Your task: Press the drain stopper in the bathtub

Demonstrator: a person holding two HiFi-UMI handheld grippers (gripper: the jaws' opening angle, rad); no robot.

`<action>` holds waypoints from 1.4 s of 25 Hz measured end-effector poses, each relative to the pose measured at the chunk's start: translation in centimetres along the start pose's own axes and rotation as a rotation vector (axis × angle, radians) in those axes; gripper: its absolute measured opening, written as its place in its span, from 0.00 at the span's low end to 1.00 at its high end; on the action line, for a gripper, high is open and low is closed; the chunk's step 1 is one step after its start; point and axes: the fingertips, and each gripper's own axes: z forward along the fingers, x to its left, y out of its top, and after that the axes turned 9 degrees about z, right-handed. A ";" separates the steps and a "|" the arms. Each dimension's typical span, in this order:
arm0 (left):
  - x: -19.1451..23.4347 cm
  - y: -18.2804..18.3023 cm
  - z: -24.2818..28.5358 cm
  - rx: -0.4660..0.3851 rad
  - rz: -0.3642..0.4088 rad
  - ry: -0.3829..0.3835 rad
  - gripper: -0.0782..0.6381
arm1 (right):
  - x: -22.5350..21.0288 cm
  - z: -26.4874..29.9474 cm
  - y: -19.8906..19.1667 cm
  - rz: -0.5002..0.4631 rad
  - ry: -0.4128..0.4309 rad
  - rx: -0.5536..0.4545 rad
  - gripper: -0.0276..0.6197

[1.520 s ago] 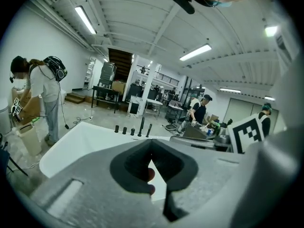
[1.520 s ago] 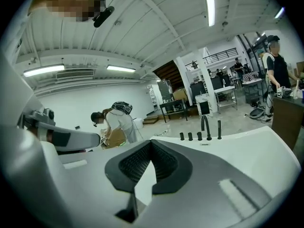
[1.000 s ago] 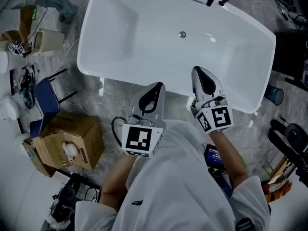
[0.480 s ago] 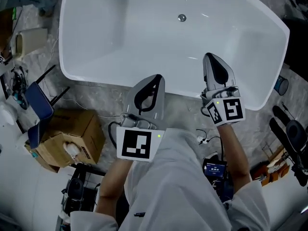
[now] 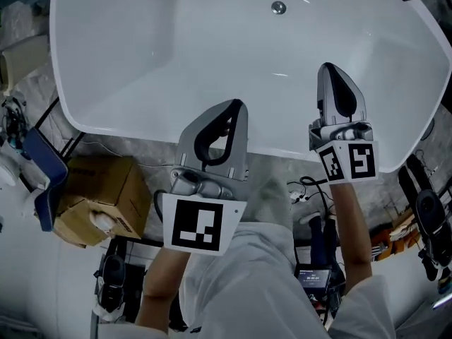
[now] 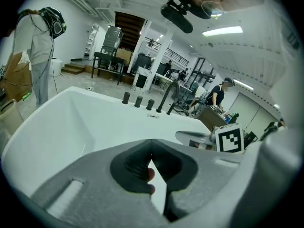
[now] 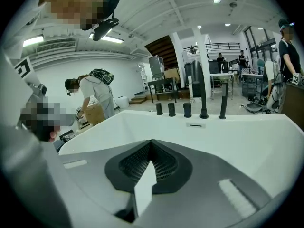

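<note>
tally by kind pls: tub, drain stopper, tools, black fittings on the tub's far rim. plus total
Bathtub: 1
Drain stopper: 1
Tools: 2 (left tool, right tool, both shut, nothing held)
Black rim fittings: 5
Total: 9

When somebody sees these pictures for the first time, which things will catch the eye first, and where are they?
The large glossy white bathtub fills the upper half of the head view, its small round metal drain stopper on the tub floor near the top edge. At the near rim, the grey left gripper and right gripper point toward the tub, both with jaws shut on nothing, well short of the stopper.
</note>
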 end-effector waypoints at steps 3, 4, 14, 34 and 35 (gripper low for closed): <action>0.6 -2.0 2.7 0.016 -0.025 -0.008 0.11 | -1.7 2.2 -2.1 -0.001 -0.018 0.018 0.04; 0.8 -2.8 3.3 0.017 -0.039 -0.008 0.11 | -2.1 2.9 -3.0 -0.002 -0.023 0.022 0.04; 2.6 -7.0 9.4 0.026 -0.055 -0.008 0.11 | -6.6 9.2 -8.3 -0.016 -0.040 0.054 0.05; 6.4 -16.0 22.7 0.033 -0.191 -0.021 0.11 | -16.9 23.5 -19.8 0.007 -0.044 0.168 0.04; 6.5 -16.6 23.2 0.037 -0.189 -0.022 0.11 | -17.2 24.1 -20.7 0.009 -0.043 0.182 0.04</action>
